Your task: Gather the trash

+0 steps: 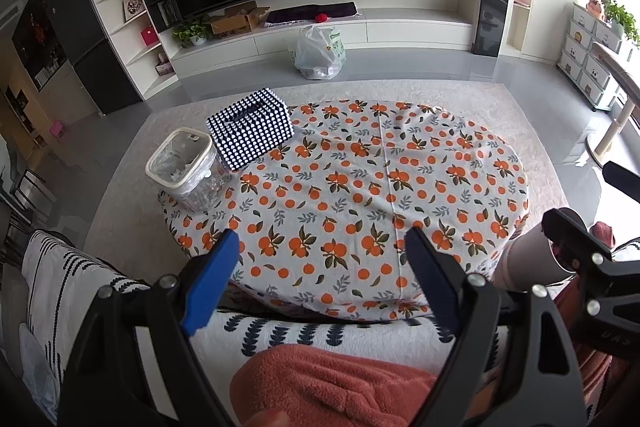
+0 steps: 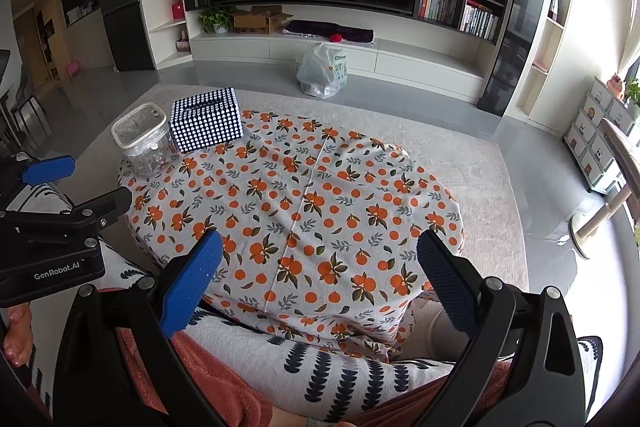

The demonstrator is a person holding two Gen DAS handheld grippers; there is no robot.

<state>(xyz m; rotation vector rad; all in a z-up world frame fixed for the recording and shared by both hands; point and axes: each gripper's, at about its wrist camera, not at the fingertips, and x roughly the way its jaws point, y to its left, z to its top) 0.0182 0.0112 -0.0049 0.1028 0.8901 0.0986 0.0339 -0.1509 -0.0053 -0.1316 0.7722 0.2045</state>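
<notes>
I sit with both tongs held over the near edge of the oval table covered with a soft white cloth printed with oranges (image 1: 360, 195); my left gripper (image 1: 322, 267) is released, its blue ribbed pads wide apart with nothing between them, and my right gripper (image 2: 320, 275) is released and empty too. The task's thing, the clear plastic trash container with a white square rim and a crinkled liner (image 1: 184, 167), stands at the far left of the table, just beside the navy box with white dots (image 1: 252, 127), and pale scraps lie inside it. I see no loose trash on the cloth, so I judge the collecting is nearly finished. For a good next step I would reach slowly, because the thin plastic wall may bend and slip, and the wrinkled cloth can drag
</notes>
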